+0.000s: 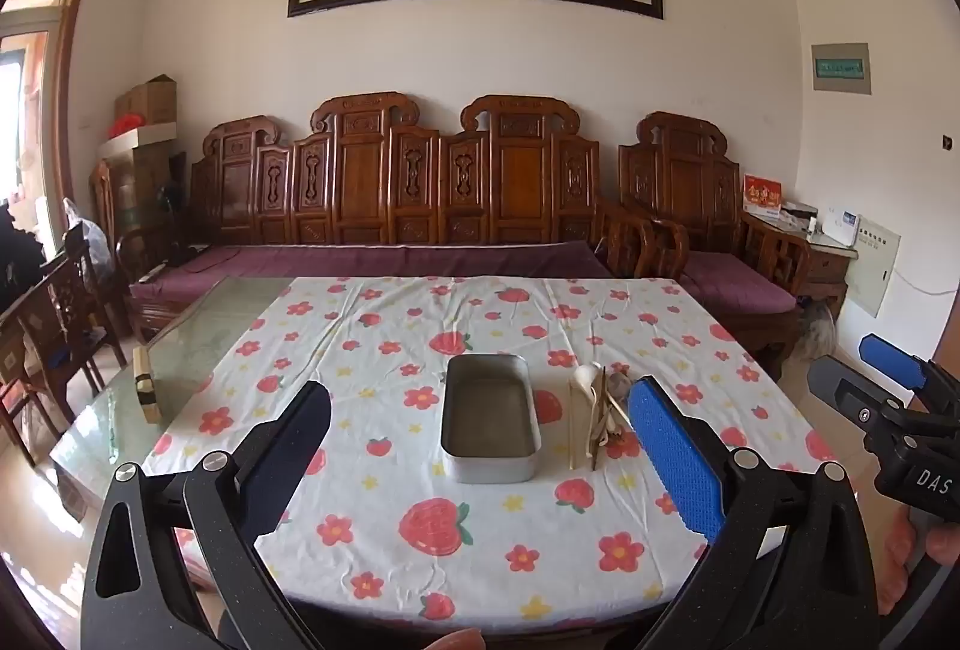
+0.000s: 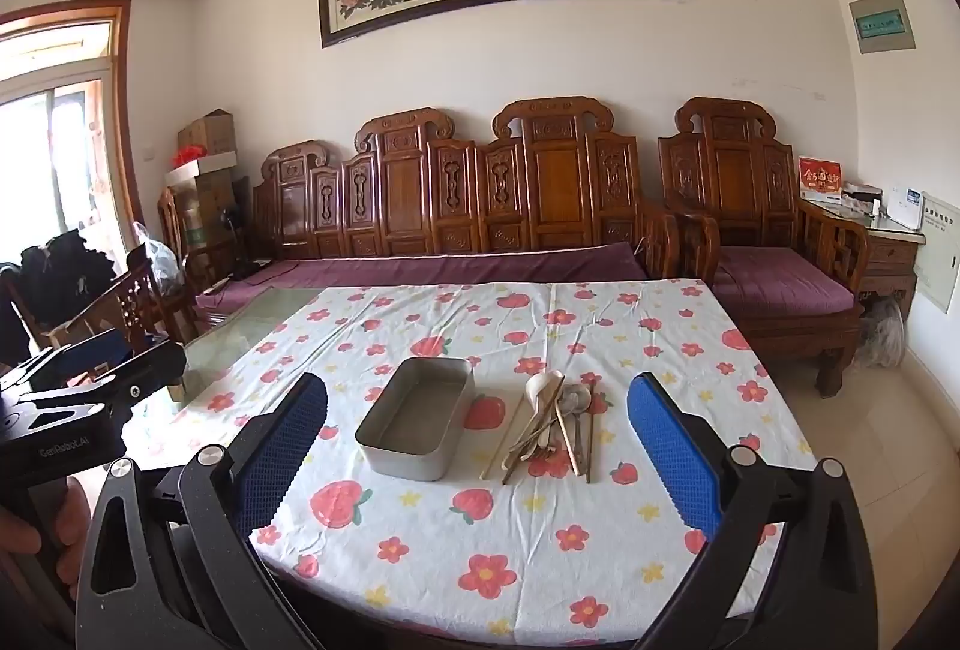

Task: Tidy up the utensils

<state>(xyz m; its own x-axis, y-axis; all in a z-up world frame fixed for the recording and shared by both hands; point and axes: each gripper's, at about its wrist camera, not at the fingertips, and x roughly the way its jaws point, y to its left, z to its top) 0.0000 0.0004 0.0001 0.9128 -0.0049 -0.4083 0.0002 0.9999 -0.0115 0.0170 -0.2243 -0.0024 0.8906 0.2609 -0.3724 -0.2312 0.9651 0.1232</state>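
Both hand-held grippers hang over the near edge of the desk with nothing between their pads: the left hand-held gripper [image 1: 480,464] and the right hand-held gripper [image 2: 477,461] each stand with jaws wide apart, well short of the work.

On the flowered cloth [image 2: 480,542] sits a metal tin [image 2: 414,419], empty as far as can be seen, near the middle of the desk. At about 3 o'clock from the tin, just beside it, lies the pile of utensils [image 2: 552,428]: chopsticks [image 2: 503,437], a pale spoon [image 2: 543,386] and a metal spoon [image 2: 573,401], crossed over one another with handles pointing toward the near edge.

These pieces look light and stiff. The chopsticks are thin and lie flat, so they will likely roll or slip under the pads; a pinch across the middle of the shaft seems safest. The pale spoon may be ceramic and chip if dropped; its handle, not the bowl, is the better hold. Because the pile is tangled, lifting one piece may drag its neighbours, so the loose chopstick at the pile's 9 o'clock side looks the easiest start.
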